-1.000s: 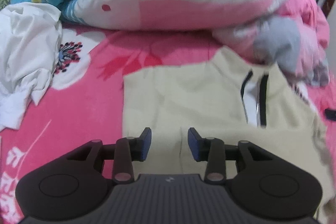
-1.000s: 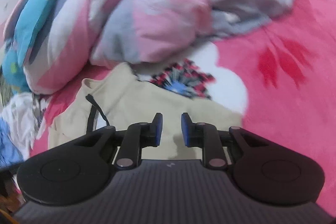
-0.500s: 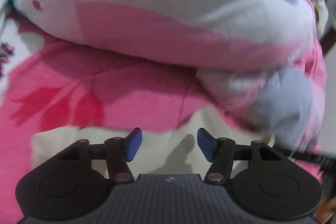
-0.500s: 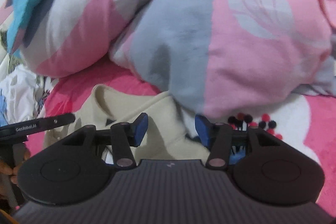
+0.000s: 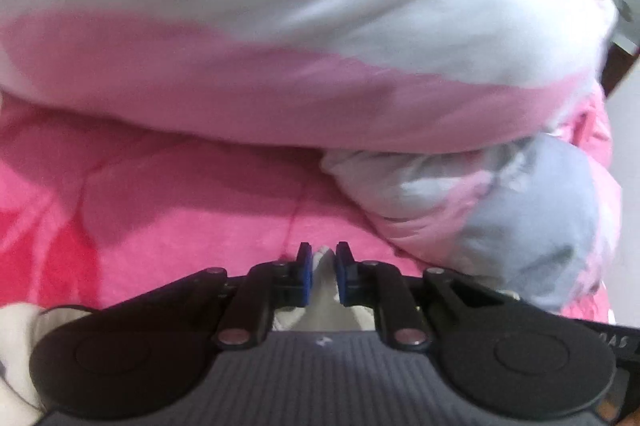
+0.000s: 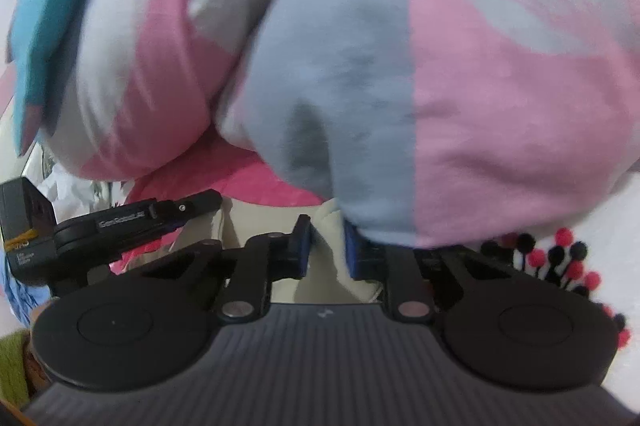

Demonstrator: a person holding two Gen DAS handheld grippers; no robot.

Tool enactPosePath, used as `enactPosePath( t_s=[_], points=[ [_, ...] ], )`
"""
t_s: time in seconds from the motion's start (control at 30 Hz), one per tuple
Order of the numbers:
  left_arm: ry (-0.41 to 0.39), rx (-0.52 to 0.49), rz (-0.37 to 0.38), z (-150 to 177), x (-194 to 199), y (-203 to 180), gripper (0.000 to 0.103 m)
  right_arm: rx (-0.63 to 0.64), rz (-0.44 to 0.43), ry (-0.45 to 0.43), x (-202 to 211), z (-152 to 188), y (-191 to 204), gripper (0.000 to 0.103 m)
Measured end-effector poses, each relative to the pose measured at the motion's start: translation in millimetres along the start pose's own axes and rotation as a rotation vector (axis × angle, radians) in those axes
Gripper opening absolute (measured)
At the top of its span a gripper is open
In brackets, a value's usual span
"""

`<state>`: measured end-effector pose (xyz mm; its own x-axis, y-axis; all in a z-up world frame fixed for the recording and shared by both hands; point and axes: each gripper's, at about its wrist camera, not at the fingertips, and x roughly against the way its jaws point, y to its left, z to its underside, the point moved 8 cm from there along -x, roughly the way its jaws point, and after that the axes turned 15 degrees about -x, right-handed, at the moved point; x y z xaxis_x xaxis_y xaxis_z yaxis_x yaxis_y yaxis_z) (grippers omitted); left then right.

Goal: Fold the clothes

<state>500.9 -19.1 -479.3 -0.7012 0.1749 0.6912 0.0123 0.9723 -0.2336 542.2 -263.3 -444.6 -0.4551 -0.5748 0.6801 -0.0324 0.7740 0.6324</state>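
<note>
A bulky quilt (image 5: 304,38) in pink, white and grey patches fills the upper part of both views, bunched on a bright pink bedspread (image 5: 168,210) that carries a flower print with red and black dots in the right wrist view. At the foot of the quilt lies the top (image 6: 248,222), a cream garment of soft, matte cloth; only its far edge shows, rumpled and lifted into small peaks. The left gripper (image 5: 323,276) has just closed its jaws, and its blue pads pinch a raised fold of the top's edge. The right gripper (image 6: 327,249) has likewise just closed, clamped on a cream fold right under the quilt's grey patch. The left gripper's black body also shows at the left of the right wrist view.
</note>
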Motion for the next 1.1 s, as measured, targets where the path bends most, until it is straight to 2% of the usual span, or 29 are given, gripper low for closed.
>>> enactPosePath(
  t_s=[0.13,0.27,0.37,0.43,0.5,0.57,0.6,0.67,0.73,0.77,0.9,0.93,0.97,1.03,1.1],
  points=[
    [-0.087,-0.083,0.040,-2.8,40.0,-13.4,0.011,0.154,-0.026,-0.071,33.2,12.6,22.2,0.013],
    [-0.127,-0.241,0.061,11.3,83.8,-26.6,0.011,0.481,0.020,-0.125,62.5,41.8,55.2,0.013],
    [-0.096,-0.408,0.060,38.5,107.4,-38.1,0.011,0.721,0.069,-0.098,71.2,82.1,63.1,0.014],
    [-0.049,-0.535,0.046,64.1,108.8,-44.2,0.011,0.879,0.111,-0.074,74.1,109.0,64.3,0.014],
    [0.006,-0.646,0.028,88.8,107.8,-50.3,0.011,1.001,0.158,-0.013,64.4,135.1,54.4,0.014],
    [0.058,-0.701,0.007,109.1,98.9,-51.6,0.011,1.073,0.229,0.049,50.7,151.9,39.7,0.014],
    [0.076,-0.692,-0.001,113.6,96.4,-49.1,0.008,1.096,0.275,0.072,45.9,156.9,31.9,0.015],
    [0.109,-0.670,-0.018,121.6,91.7,-43.8,0.007,1.100,0.338,0.090,44.1,162.4,26.6,0.017],
    [0.107,-0.654,-0.033,119.9,92.5,-37.5,0.007,1.041,0.339,0.065,61.9,159.4,37.1,0.022],
    [0.108,-0.648,-0.042,119.5,97.4,-32.4,0.007,1.002,0.318,0.048,74.1,157.7,45.2,0.025],
    [0.123,-0.632,-0.045,120.1,101.7,-27.5,0.007,0.773,0.064,-0.056,138.1,138.6,95.6,0.032],
    [0.127,-0.633,-0.046,120.1,101.4,-26.5,0.007,0.728,0.019,-0.106,146.9,128.0,105.7,0.035],
    [0.132,-0.631,-0.048,119.6,101.5,-25.3,0.007,0.684,-0.010,-0.164,150.8,113.8,113.8,0.042],
    [0.137,-0.632,-0.055,120.5,100.5,-24.4,0.007,0.597,-0.029,-0.240,140.8,85.0,118.4,0.043],
    [0.139,-0.638,-0.066,122.6,102.0,-24.0,0.007,0.516,-0.021,-0.268,107.7,51.9,114.3,0.043]
  ],
)
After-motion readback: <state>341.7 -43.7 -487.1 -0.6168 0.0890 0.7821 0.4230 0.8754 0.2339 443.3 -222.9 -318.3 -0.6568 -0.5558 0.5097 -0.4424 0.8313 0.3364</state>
